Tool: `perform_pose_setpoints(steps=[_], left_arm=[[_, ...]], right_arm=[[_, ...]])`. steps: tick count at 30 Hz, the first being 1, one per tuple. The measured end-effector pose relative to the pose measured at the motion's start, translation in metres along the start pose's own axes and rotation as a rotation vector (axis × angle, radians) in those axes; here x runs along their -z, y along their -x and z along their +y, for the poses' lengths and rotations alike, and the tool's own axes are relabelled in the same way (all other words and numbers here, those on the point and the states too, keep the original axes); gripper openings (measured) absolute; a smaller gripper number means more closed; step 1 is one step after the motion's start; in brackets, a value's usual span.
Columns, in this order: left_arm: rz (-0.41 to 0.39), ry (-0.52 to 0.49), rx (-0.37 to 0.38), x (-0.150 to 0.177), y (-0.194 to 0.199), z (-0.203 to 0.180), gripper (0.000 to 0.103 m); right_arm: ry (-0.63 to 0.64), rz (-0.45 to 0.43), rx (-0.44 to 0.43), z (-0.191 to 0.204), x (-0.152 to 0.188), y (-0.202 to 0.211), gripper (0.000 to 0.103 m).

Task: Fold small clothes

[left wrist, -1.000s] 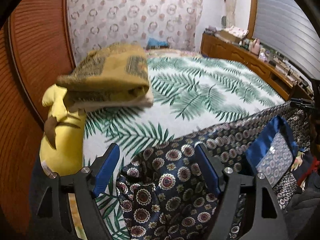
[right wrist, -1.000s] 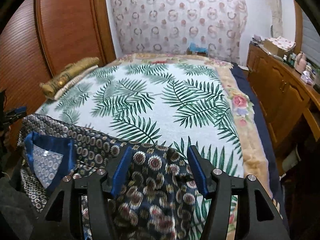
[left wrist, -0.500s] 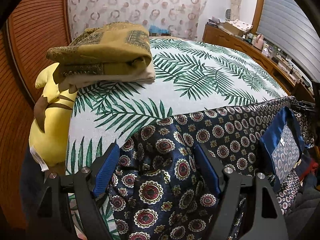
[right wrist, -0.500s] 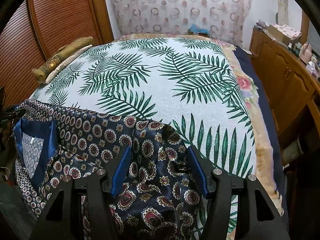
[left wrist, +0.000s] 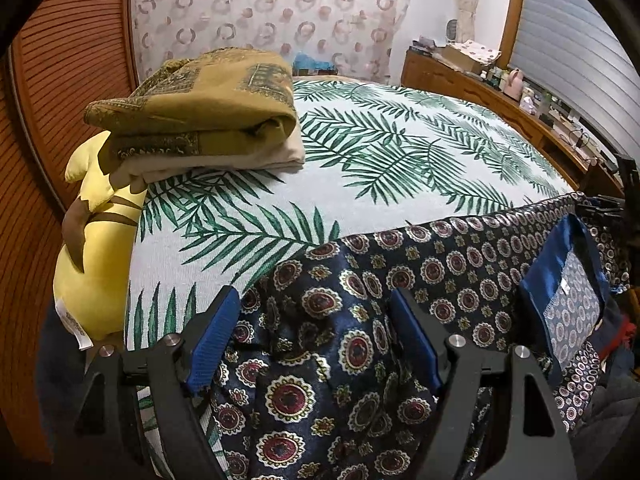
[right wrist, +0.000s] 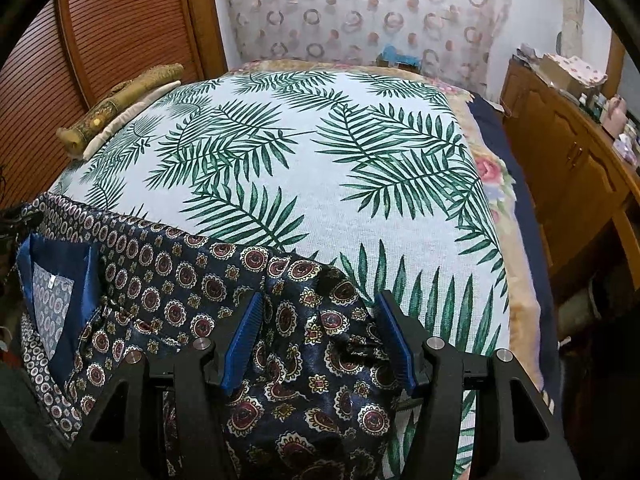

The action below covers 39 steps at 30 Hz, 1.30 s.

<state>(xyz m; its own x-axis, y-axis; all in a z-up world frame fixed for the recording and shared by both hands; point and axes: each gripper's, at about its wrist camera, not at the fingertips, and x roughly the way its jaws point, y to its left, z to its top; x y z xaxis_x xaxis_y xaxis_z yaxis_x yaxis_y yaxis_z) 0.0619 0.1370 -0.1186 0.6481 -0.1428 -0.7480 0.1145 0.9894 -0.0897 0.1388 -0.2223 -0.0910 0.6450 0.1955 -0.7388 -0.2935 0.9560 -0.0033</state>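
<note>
Step in hand: I judge this as laying the patterned garment (left wrist: 400, 280) out flat at the near edge of the bed, before any fold is made.
Garment: dark blue satin with round medallions, spread across the near end of the bedspread (right wrist: 312, 168); its blue-lined neck opening with a small label (left wrist: 564, 292) faces up, towards my right side.
Left gripper (left wrist: 316, 340): jaws stand wide with the fabric bunched between them; whether the pads press on it I cannot tell.
Right gripper (right wrist: 318, 338): jaws parted around a rumpled corner of the same cloth; grip or mere straddle, I cannot tell.
Next move: probably smooth the 2 bunched corners down, then take an edge and carry it over the middle; the slippery cloth calls for a firm pinch.
Surface: soft bed, white cover printed with green palm leaves, plenty of bare room beyond the garment.
Already there: folded ochre and cream clothes (left wrist: 208, 116) stacked at the left edge, a yellow plush toy (left wrist: 96, 272) just beside them.
Room: slatted wooden wardrobe doors (right wrist: 120, 28), a ring-patterned curtain (right wrist: 360, 12), a cluttered wooden sideboard (right wrist: 572, 140).
</note>
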Motion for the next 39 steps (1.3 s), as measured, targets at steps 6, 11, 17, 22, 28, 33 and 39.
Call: perform_pose_setpoints(steps=[6, 11, 17, 22, 28, 33, 39], left_arm=[[-0.001, 0.006, -0.022, -0.002, -0.004, 0.002, 0.08], [-0.013, -0.019, -0.021, 0.0, -0.003, -0.002, 0.073], [-0.027, -0.018, 0.034, 0.002, 0.002, -0.001, 0.028], [-0.038, 0.006, 0.081, 0.004, 0.01, -0.005, 0.011], [-0.221, 0.038, 0.161, -0.006, 0.073, -0.015, 0.01], [-0.387, 0.021, 0.17, -0.022, 0.137, -0.026, 0.01], [-0.536, -0.014, 0.14, -0.062, 0.19, -0.03, 0.009]], right_arm=[[-0.003, -0.006, 0.024, -0.002, -0.002, -0.005, 0.068], [0.013, -0.014, 0.006, 0.001, 0.001, -0.003, 0.054], [0.053, 0.008, -0.054, 0.014, 0.009, 0.004, 0.017], [0.026, -0.008, -0.074, 0.016, 0.011, 0.017, 0.01], [-0.028, -0.193, -0.041, 0.021, 0.004, 0.084, 0.009], [0.024, -0.319, -0.015, 0.038, -0.005, 0.149, 0.009], [0.062, -0.472, 0.006, 0.042, -0.024, 0.224, 0.009]])
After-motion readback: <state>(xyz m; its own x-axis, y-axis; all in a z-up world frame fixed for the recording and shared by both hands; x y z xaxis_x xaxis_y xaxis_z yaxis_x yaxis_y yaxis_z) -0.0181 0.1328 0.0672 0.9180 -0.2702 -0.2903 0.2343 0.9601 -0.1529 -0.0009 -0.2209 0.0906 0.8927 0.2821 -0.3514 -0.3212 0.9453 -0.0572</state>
